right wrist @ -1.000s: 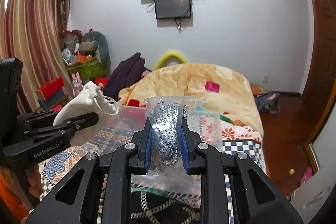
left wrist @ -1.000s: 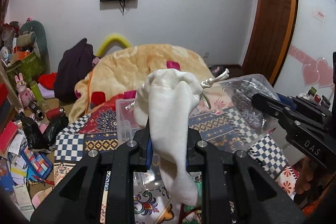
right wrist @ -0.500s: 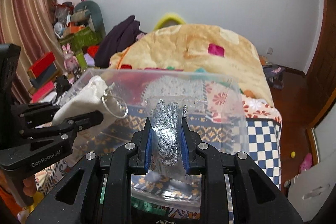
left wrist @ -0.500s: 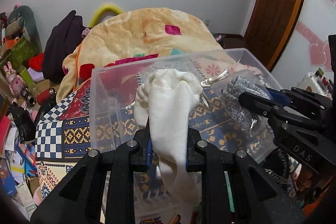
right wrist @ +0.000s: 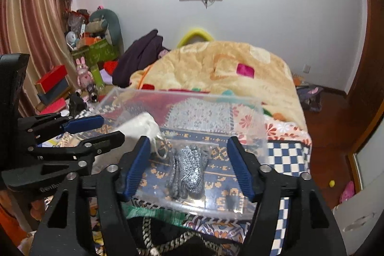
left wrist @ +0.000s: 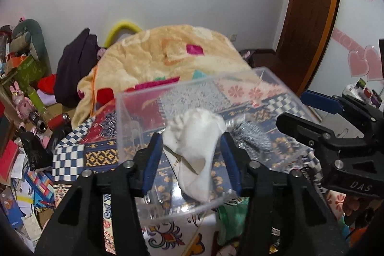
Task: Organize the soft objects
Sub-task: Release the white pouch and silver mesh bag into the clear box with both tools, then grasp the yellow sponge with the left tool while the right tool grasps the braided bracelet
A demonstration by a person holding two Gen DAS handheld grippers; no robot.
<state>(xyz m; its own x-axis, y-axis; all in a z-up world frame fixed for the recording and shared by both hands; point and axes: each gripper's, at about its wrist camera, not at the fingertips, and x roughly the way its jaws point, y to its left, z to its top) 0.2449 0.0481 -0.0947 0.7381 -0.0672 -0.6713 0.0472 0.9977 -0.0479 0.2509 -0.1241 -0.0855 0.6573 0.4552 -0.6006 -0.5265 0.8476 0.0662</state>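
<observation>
Both grippers stand wide apart over the clear plastic bin: left gripper around the loose white pouch, right gripper above the bagged grey gloves lying inside, on the bed.

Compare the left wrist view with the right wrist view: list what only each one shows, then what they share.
Only the left wrist view: pink heart stickers on the wall by the door. Only the right wrist view: the striped curtain and a small yellow ball on the floor. Both: the clear plastic bin holding the white pouch and bagged grey gloves, both grippers open.
</observation>
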